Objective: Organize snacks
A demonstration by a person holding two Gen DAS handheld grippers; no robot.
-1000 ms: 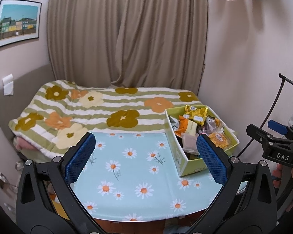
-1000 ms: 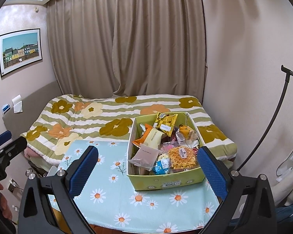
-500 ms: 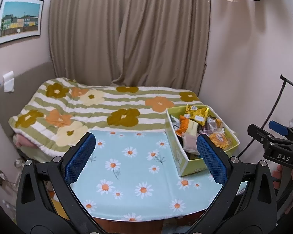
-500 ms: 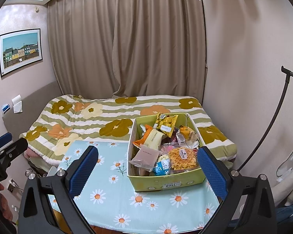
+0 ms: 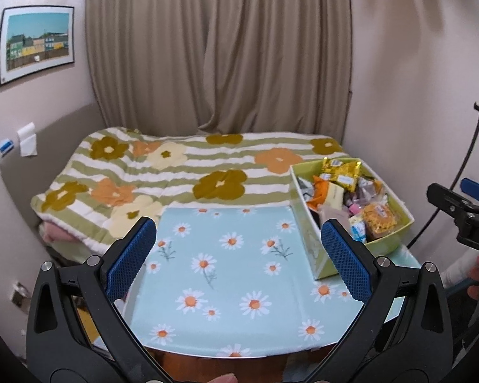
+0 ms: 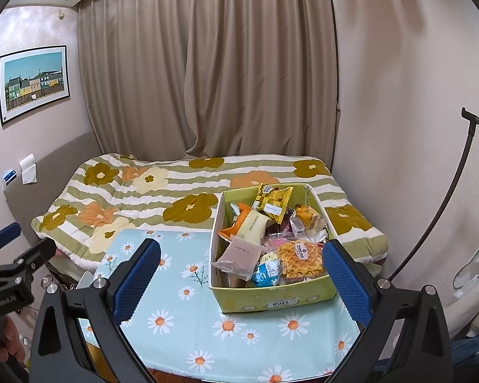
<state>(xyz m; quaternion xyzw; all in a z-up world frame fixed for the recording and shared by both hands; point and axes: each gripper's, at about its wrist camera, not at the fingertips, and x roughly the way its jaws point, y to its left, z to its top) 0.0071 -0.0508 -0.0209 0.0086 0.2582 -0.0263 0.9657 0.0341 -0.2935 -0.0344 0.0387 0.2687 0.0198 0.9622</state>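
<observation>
A yellow-green cardboard box full of wrapped snacks stands on the right of a daisy-print table. It holds a gold packet, a waffle pack and a brown pouch. The box also shows in the left wrist view. My right gripper is open and empty, held back from the box's front wall. My left gripper is open and empty above the bare table, left of the box.
A bed with a flower-striped quilt lies behind the table. Curtains hang at the back. A black stand pole leans by the right wall. The other gripper shows at the left edge of the right wrist view.
The left wrist view has tilted up and shifted slightly, so the table sits a little lower. The right gripper has barely moved. Both jaws stay open.
</observation>
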